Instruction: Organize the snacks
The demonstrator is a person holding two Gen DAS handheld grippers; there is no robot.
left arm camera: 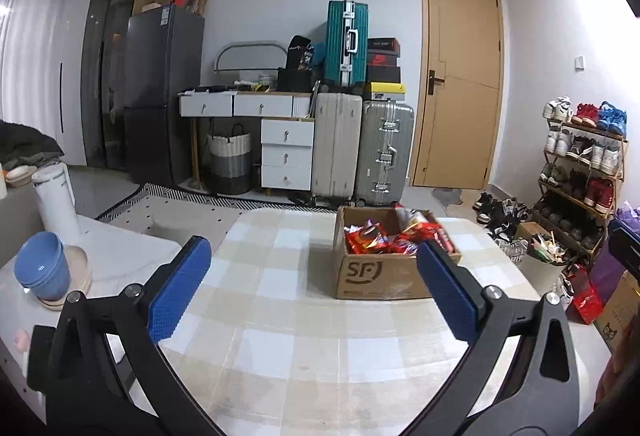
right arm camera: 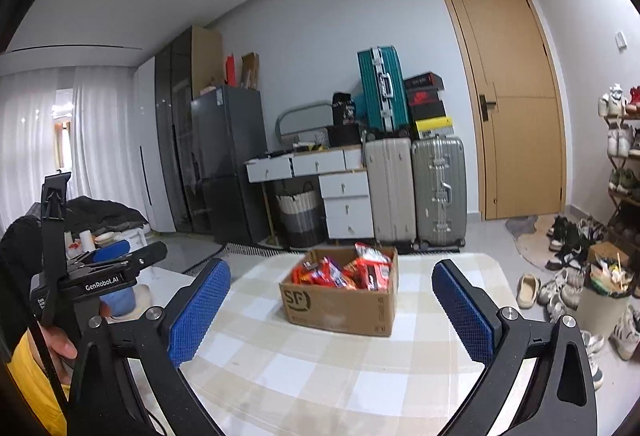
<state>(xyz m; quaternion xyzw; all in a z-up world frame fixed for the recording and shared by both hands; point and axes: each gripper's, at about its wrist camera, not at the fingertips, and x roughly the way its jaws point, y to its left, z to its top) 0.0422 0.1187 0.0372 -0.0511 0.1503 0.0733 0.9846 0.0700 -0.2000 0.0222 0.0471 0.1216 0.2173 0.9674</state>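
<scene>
The bench (left arm camera: 280,316), covered in a beige-and-white checked cloth, carries a brown cardboard box (left arm camera: 380,276) printed "SF" on its near side, at about one o'clock from the left gripper (left arm camera: 314,280) and twelve o'clock from the right gripper (right arm camera: 332,306). Red and orange foil snack packets (right arm camera: 344,270) fill the box (their print is too small to read). Both grippers hover above the cloth, near the box but apart from it, blue-padded fingers (left arm camera: 182,286) spread wide and holding nothing. In the right wrist view the left tool's black body reads "GenRobot.AI", at nine o'clock.
</scene>
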